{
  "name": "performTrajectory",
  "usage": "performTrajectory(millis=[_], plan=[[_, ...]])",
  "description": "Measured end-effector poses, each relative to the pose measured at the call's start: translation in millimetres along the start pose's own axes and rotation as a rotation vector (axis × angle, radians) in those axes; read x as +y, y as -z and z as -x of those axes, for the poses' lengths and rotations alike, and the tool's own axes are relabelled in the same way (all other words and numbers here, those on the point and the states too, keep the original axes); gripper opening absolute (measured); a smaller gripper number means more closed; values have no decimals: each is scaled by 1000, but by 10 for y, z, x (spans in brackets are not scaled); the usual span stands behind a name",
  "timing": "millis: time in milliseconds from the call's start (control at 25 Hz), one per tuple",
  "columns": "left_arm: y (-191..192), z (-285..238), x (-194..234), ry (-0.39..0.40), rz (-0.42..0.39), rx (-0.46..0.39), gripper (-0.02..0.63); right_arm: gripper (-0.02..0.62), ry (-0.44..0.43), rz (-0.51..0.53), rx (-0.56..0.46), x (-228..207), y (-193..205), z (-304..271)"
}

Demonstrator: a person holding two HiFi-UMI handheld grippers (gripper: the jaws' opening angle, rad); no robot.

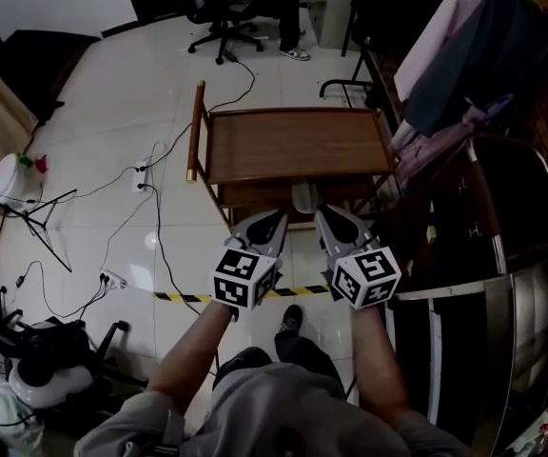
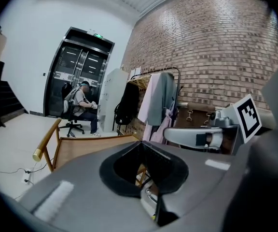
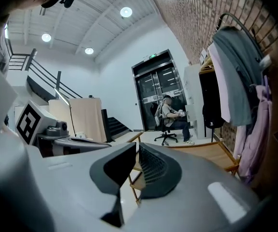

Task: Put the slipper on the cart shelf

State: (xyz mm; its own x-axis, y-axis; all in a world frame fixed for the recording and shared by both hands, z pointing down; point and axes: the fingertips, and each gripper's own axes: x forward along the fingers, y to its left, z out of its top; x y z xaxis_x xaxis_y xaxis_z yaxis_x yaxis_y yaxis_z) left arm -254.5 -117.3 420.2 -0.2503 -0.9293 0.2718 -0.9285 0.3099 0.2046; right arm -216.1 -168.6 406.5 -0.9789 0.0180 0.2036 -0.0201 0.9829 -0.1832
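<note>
The wooden cart [image 1: 293, 146] stands straight ahead on the white tiled floor, its top shelf bare. A pale grey slipper-like shape [image 1: 303, 198] lies on the cart's lower shelf, just beyond both gripper tips; it is dim and partly hidden. My left gripper [image 1: 279, 215] and right gripper [image 1: 323, 212] are held side by side at the cart's near edge, both shut with nothing between the jaws. In the left gripper view the left gripper's tips [image 2: 141, 143] meet in front of the cart [image 2: 95, 146]. In the right gripper view the right gripper's tips [image 3: 136, 144] also touch.
A clothes rack with hanging garments [image 1: 474, 55] crowds the cart's right side. Cables [image 1: 150, 208] and a power strip [image 1: 112, 279] lie on the floor to the left, beside a tripod [image 1: 36, 222]. Yellow-black tape [image 1: 184, 297] crosses the floor. A person sits on an office chair [image 1: 226, 22] behind the cart.
</note>
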Motion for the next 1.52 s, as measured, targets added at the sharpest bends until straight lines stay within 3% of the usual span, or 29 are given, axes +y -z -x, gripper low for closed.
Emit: performTrajectory(millis=[400,680,1000,1240,1520], plan=[[582,-818,580,-32,49,78,8,0,49,-58,150,-726,810,-771],[1498,-1405,1117,-30,102,149,8,54,152,-137,244,-1398,1990,-1459],[2256,-1905,1502,-13,93,172,8,138,217,-87,367,-2130,3145,-2211],[2565,-2057,1737,-26,92,188,8,175,287,-73,387,-2525,3549,-2683],[2720,-2148,1928,-42,109,196,8,175,308,-26,488,-2744,3767,-2936]])
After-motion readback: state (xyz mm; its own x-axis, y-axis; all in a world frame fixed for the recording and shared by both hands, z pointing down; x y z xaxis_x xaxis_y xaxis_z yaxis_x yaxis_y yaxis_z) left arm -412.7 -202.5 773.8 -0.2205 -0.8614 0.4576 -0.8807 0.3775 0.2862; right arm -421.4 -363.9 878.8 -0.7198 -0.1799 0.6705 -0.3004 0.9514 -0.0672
